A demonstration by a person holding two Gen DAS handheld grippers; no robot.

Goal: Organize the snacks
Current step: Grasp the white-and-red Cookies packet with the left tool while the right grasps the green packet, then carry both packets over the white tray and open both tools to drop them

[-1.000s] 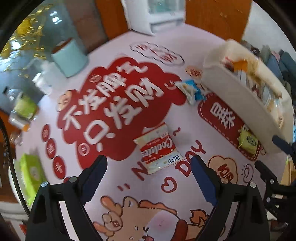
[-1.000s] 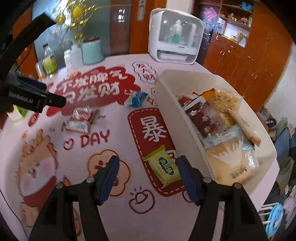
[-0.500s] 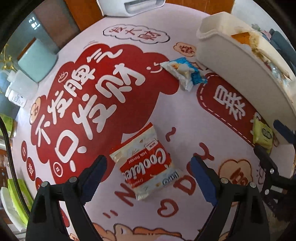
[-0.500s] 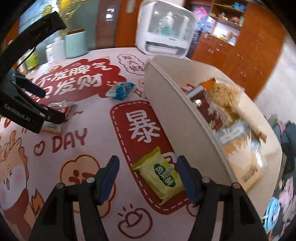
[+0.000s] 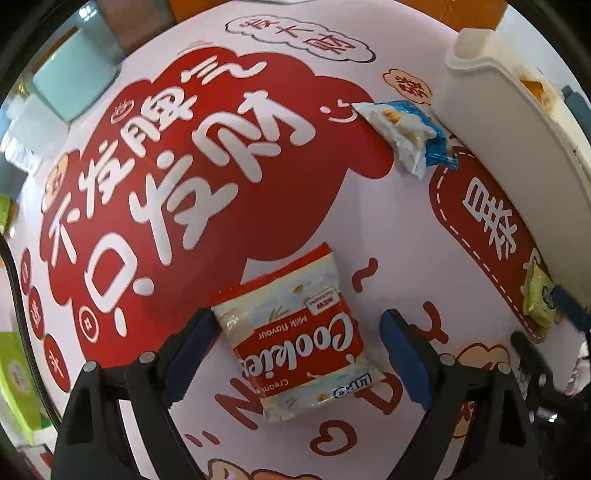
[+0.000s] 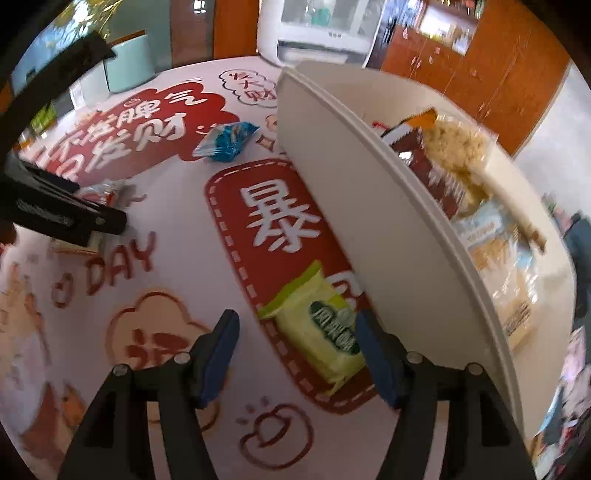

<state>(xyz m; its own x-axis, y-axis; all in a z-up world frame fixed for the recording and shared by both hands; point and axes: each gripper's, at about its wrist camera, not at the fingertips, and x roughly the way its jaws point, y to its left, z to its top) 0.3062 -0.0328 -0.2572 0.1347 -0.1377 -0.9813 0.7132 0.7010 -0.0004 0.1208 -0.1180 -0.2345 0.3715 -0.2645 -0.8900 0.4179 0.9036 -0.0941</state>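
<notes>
A red and white cookie packet (image 5: 295, 332) lies flat on the printed tablecloth. My left gripper (image 5: 297, 350) is open, its blue pads on either side of the packet, not closed on it. A yellow-green snack packet (image 6: 319, 328) lies beside the white bin (image 6: 388, 229); it also shows in the left wrist view (image 5: 537, 295). My right gripper (image 6: 295, 354) is open around this packet. A blue and white packet (image 5: 402, 129) lies near the bin's far corner; it also shows in the right wrist view (image 6: 227, 142). The bin holds several snack bags (image 6: 454, 162).
The bin wall (image 5: 509, 147) stands along the right. A mint green canister (image 5: 70, 81) and bottles stand at the far left, green tissue packs (image 5: 18, 376) at the left edge. A white appliance (image 6: 317, 33) stands at the table's far side.
Both grippers have moved down and forward. The left one now straddles the cookie packet; the right one now straddles the yellow-green packet. Both stay open.
</notes>
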